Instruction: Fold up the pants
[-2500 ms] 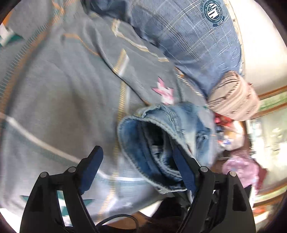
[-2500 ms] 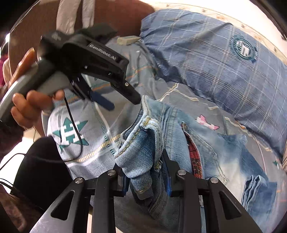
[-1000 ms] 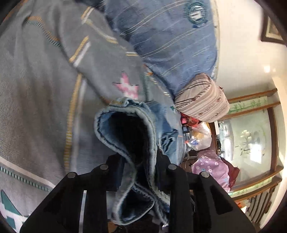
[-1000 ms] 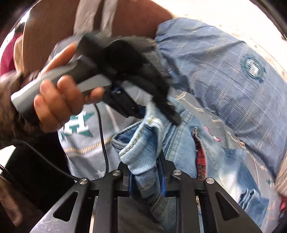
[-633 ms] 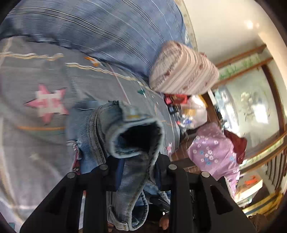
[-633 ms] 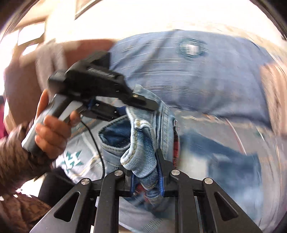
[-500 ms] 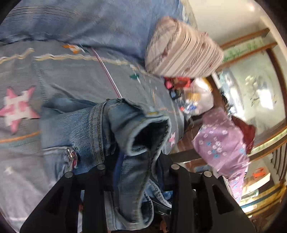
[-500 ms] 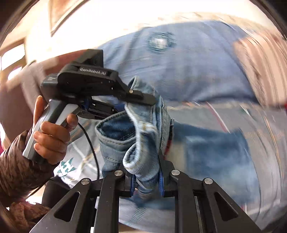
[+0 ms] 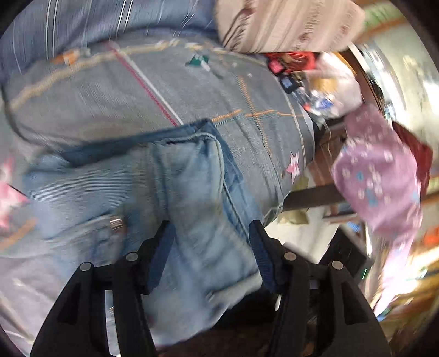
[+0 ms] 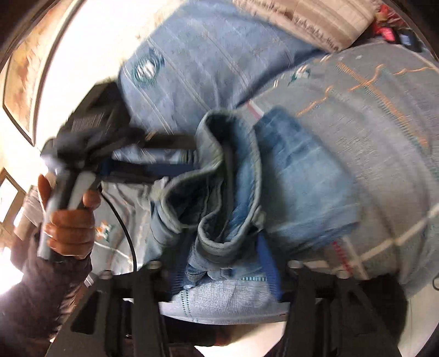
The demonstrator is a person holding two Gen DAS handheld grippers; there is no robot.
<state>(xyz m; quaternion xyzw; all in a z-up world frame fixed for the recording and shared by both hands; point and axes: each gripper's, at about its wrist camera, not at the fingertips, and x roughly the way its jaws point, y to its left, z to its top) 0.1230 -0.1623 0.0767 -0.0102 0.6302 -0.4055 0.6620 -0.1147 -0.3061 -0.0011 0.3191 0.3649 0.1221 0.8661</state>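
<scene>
Light blue jeans point(image 9: 192, 192) lie folded over on the grey patterned bedspread point(image 9: 109, 90). In the left wrist view my left gripper point(image 9: 211, 241) is open, its blue pads either side of the folded denim near the bed's edge. In the right wrist view my right gripper point(image 10: 222, 247) is open too, with the bunched waistband point(image 10: 227, 192) lying between its fingers. The left gripper point(image 10: 153, 162) shows there at the left, held in a hand and reaching to the waistband. The frames are blurred.
A blue plaid pillow point(image 10: 205, 55) and a striped beige cushion point(image 9: 288, 22) lie at the head of the bed. A pink floral cloth point(image 9: 378, 170) and cluttered items point(image 9: 315, 82) sit beyond the bed's right edge.
Both grippers carried the waistband across the bed over the legs, then opened. The jeans now lie folded double on the bedspread instead of hanging from the pads.
</scene>
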